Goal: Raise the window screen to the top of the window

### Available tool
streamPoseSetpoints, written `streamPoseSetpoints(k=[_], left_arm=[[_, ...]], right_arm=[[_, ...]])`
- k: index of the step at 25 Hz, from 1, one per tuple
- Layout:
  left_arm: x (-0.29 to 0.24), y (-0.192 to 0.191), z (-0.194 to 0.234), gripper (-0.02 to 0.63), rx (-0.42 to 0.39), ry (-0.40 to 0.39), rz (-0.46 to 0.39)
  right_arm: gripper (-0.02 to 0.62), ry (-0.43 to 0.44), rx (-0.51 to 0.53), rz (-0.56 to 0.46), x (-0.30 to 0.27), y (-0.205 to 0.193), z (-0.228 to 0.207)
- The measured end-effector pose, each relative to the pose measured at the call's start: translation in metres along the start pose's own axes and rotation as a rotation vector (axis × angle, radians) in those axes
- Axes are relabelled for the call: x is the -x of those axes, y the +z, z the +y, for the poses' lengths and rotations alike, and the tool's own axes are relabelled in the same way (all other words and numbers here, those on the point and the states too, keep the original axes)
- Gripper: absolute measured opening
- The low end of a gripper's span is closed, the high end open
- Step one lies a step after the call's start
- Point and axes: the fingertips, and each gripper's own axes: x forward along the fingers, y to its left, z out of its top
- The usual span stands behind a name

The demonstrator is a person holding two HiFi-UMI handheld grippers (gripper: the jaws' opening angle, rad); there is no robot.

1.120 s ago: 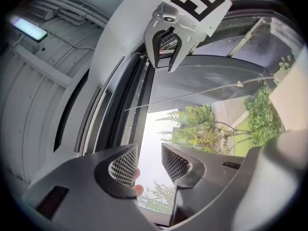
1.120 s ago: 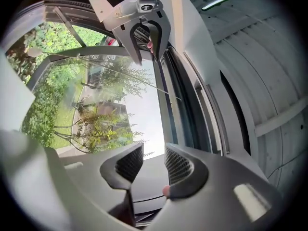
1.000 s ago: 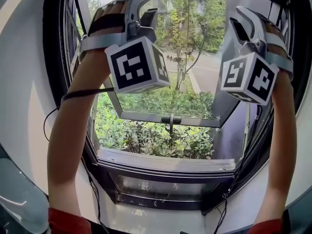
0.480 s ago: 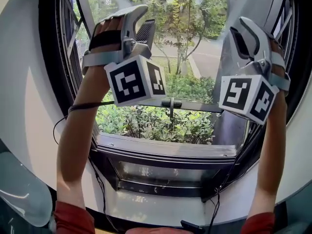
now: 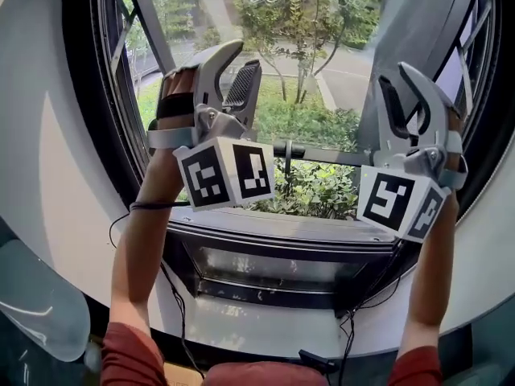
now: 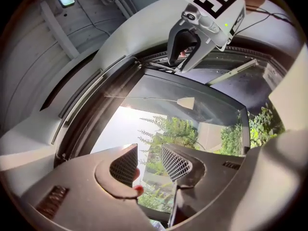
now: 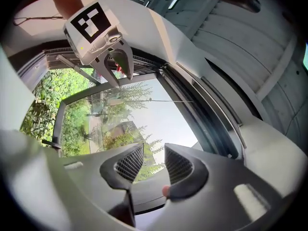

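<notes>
Both grippers are held up before a dark-framed window (image 5: pixel 282 225) whose glass sash swings outward over green shrubs. My left gripper (image 5: pixel 232 69) is open, its mesh pads (image 6: pixel 124 165) apart with only the view outside between them. Level with it to the right, my right gripper (image 5: pixel 407 96) is open too and holds nothing. In the left gripper view the right gripper (image 6: pixel 185 52) shows against the upper frame; the right gripper view shows the left gripper (image 7: pixel 115 64) the same way. A thin cord with a pale tab (image 6: pixel 186 102) crosses the upper glass. The screen itself I cannot make out.
A black sash handle (image 5: pixel 286 149) sits on the lower rail of the open sash between the grippers. White curved wall (image 5: pixel 48 175) surrounds the window. Dark cables (image 5: pixel 173 300) hang down below the sill on both sides.
Both grippers have come down together from the top of the window to about the height of the sash handle, rolling a little. Their jaws stay equally apart.
</notes>
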Motion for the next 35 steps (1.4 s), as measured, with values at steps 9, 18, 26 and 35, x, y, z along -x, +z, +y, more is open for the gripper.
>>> streamPoseSetpoints(k=[9,18,26,35], left_arm=[[0.048,-0.013,-0.031,0.138,0.217,0.004,-0.034],[0.083,-0.024,-0.054,0.138,0.411,-0.046,0.001],[0.126,-0.052,-0.091,0.138,0.561,-0.092,0.082],[0.163,-0.081,-0.135,0.138,0.744,-0.132,0.176]], right_arm=[[0.144,0.091,-0.191,-0.008,0.043,-0.01,0.047],[0.144,0.188,-0.374,0.001,0.073,-0.016,0.083],[0.144,0.215,-0.54,0.039,0.102,-0.036,0.112],[0.143,0.185,-0.727,0.03,0.142,-0.043,0.134]])
